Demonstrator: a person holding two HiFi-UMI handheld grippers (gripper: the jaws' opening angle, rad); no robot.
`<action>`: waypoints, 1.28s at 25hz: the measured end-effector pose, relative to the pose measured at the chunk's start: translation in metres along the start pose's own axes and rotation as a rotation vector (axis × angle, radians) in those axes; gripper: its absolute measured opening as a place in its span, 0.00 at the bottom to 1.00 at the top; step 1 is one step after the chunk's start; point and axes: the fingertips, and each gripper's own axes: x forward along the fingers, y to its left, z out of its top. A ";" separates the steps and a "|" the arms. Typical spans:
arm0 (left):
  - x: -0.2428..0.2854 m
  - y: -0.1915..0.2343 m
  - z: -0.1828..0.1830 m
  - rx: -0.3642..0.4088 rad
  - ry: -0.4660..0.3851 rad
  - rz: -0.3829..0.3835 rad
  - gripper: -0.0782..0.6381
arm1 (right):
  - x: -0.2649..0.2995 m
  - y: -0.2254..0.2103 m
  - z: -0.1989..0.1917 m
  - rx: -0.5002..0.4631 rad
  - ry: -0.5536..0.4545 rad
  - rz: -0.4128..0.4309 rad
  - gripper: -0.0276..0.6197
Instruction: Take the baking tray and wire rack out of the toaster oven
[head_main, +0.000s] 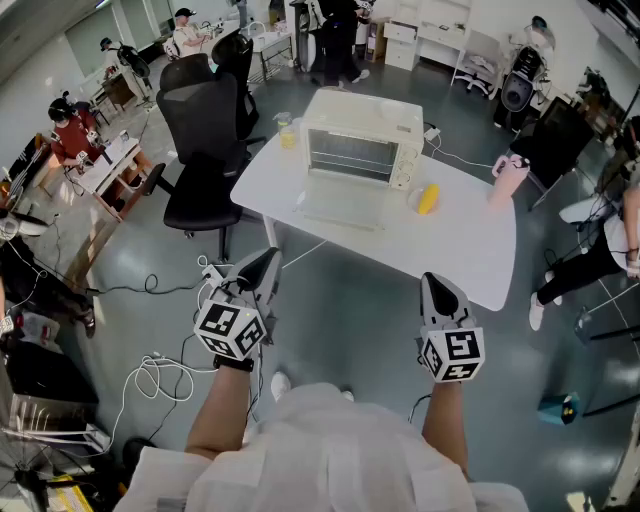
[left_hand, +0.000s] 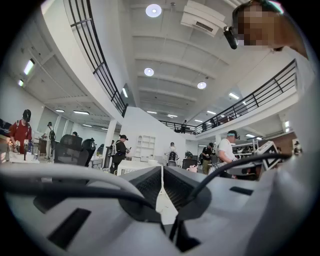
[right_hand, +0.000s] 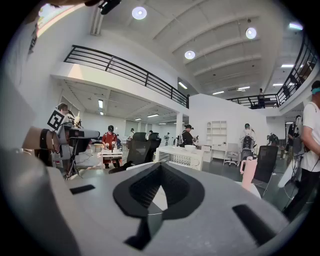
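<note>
Nearest, the left gripper (head_main: 266, 268) and right gripper (head_main: 438, 288) are both closed and empty, short of the table (head_main: 470, 270). Beyond them the toaster oven (head_main: 395, 125) stands with its door (head_main: 345, 203) open. The wire rack (head_main: 348, 155) seems inside and the baking tray is indistinct, so nothing looks removed yet.

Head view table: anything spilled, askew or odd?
Nothing stands out. The toaster oven sits upright on the white table with its door folded down. The cup and pink tumbler stand upright, with no spill visible.

White toaster oven (head_main: 362, 128), door (head_main: 341, 200) open, on table (head_main: 470, 245)
</note>
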 end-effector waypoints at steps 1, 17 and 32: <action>0.002 0.000 0.000 0.001 -0.003 -0.002 0.13 | 0.002 -0.001 0.001 -0.001 -0.002 0.001 0.05; 0.025 -0.019 -0.009 -0.006 0.010 -0.050 0.13 | 0.009 -0.015 -0.005 -0.016 0.005 0.029 0.05; 0.040 -0.023 -0.018 -0.012 0.022 -0.053 0.13 | 0.017 -0.027 -0.029 0.010 0.051 0.062 0.05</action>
